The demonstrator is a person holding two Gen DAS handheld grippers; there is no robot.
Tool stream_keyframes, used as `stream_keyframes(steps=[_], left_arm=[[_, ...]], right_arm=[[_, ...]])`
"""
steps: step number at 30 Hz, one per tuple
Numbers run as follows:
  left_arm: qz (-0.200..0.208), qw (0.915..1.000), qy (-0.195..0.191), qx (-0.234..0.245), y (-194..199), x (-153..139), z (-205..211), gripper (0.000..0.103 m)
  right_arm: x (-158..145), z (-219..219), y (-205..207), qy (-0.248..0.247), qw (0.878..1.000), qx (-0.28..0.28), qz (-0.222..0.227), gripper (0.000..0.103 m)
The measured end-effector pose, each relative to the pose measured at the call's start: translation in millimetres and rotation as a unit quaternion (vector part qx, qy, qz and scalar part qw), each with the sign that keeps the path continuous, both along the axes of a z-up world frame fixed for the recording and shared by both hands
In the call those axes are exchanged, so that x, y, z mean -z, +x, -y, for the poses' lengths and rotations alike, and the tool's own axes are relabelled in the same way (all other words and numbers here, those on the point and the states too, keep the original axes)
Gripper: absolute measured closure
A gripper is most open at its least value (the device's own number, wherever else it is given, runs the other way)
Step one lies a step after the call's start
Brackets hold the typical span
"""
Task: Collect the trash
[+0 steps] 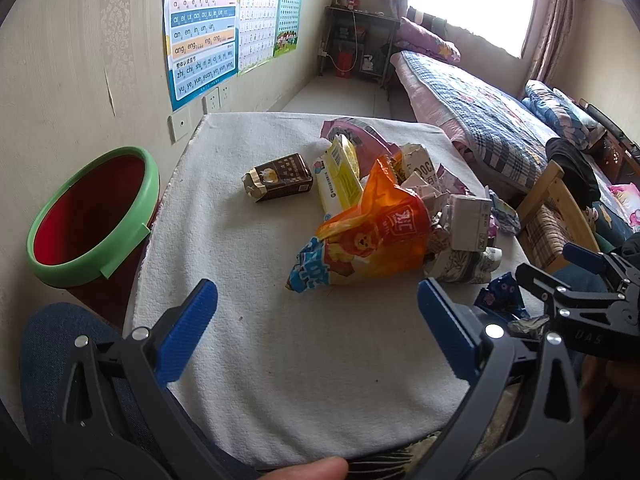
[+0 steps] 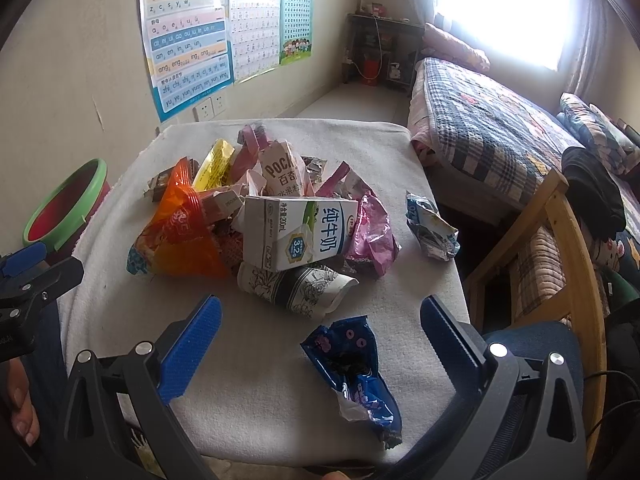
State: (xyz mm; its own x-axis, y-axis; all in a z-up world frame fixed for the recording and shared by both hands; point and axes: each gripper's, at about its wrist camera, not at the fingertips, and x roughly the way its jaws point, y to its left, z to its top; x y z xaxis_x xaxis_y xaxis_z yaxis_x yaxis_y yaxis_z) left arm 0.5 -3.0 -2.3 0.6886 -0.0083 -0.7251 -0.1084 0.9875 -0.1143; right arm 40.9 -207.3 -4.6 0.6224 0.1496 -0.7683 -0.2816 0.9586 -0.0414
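- bin (image 1: 90, 216), left of the frame: green rim, red inside
- table cloth (image 1: 256, 344): plain off-white
- snack bag (image 1: 368, 240), centre: orange with a yellow lion and a blue-and-white end
- small carton (image 1: 280, 178): dark brown
- milk carton (image 2: 298, 234), centre: white with blue characters
- paper cup (image 2: 296, 288): white with black line-drawn flowers
- wrapper (image 2: 356, 372), lower centre: dark blue with pink rings
- bed quilt (image 2: 480, 128), upper right: blue, white and pink plaid
- gripper pads (image 2: 192, 348): blue, on dark grey arms

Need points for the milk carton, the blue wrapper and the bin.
milk carton (image 2: 298, 232), right wrist view, on its white printed side.
blue wrapper (image 2: 352, 364), right wrist view, on its crumpled middle.
bin (image 1: 100, 252), left wrist view, on its green rim.
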Motion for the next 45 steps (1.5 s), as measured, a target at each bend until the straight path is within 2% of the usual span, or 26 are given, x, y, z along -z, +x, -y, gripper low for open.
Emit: stream_keyframes(steps=[35, 45], left_arm=[[-0.004, 1.0, -0.004, 0.0, 1.9, -0.4, -0.8, 0.005], [-0.005, 0.9998, -0.017, -0.006, 0.5, -0.8, -4.5, 0.005]], right_arm=[[1.8, -1.8, 1.0, 0.0, 1.0, -0.002, -0.003, 0.007], [1.1, -4.1, 2.1, 0.009, 1.0, -0.011, -0.008, 0.007]])
